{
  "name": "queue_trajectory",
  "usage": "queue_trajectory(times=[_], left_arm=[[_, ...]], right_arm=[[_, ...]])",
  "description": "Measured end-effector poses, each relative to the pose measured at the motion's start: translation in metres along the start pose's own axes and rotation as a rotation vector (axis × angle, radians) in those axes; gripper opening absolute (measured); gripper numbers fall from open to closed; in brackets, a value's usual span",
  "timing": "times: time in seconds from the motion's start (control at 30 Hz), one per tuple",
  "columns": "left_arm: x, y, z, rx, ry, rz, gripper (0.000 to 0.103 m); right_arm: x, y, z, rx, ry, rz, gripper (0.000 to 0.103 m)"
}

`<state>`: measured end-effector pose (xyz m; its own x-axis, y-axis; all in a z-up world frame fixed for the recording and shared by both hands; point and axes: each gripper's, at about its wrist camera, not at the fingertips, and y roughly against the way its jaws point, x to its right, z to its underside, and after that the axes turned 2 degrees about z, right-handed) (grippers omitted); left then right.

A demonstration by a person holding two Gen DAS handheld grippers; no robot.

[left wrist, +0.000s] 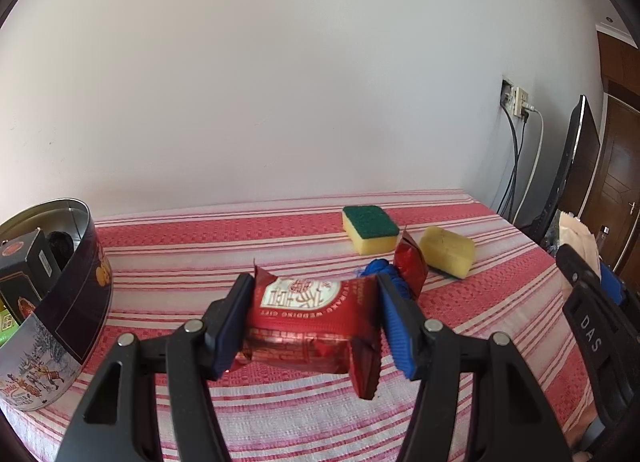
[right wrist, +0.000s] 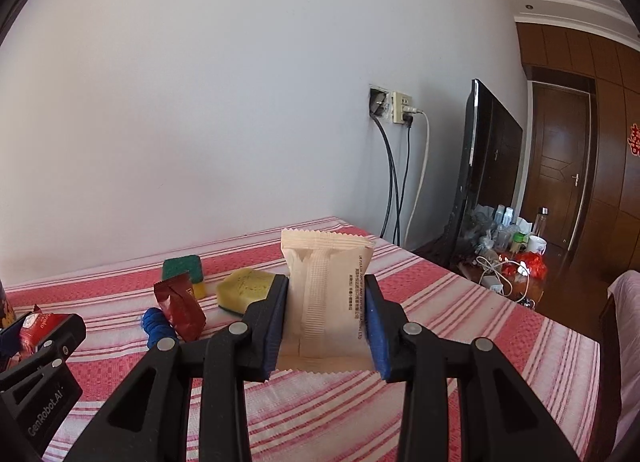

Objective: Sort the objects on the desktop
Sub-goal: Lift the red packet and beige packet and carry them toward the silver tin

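My left gripper (left wrist: 312, 318) is shut on a red snack packet (left wrist: 308, 318) with white Chinese lettering and holds it above the striped tablecloth. My right gripper (right wrist: 326, 326) is shut on a beige sealed packet (right wrist: 326, 302), held upright above the cloth. In the right wrist view the left gripper (right wrist: 40, 338) shows at the far left with its red packet (right wrist: 36, 326). In the left wrist view the right gripper's body (left wrist: 592, 310) shows at the right edge.
A round open tin (left wrist: 76, 302) with boxes inside stands at the left. On the red striped cloth (left wrist: 280, 402) lie a green-topped sponge (left wrist: 370, 228), a yellow sponge (left wrist: 448, 256), a small dark red packet (left wrist: 410, 262) and a blue ridged object (left wrist: 384, 272). A TV (right wrist: 488, 166) stands right.
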<state>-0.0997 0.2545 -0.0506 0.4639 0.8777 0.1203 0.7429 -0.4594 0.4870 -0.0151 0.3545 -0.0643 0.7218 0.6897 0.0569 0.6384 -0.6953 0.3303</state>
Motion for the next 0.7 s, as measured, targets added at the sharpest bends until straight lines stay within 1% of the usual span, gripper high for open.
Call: queue_trajectory(times=[0.17,0.37,0.57,0.7], left_arm=[[0.002,0.005,0.001,0.015,-0.005,0.005,0.061],[0.002,0.011,0.003,0.027,-0.014,0.005,0.061],[0.000,0.015,0.006,0.031,-0.020,0.006,0.061],[-0.001,0.014,0.006,0.029,-0.017,0.003,0.061]], right_arm=[[0.004,-0.001,0.002,-0.041,-0.041,-0.095,0.039],[0.005,0.026,0.007,0.035,-0.032,-0.149,0.040],[0.004,0.032,0.010,0.037,-0.019,-0.209,0.040],[0.003,0.028,0.010,0.028,-0.021,-0.220,0.040]])
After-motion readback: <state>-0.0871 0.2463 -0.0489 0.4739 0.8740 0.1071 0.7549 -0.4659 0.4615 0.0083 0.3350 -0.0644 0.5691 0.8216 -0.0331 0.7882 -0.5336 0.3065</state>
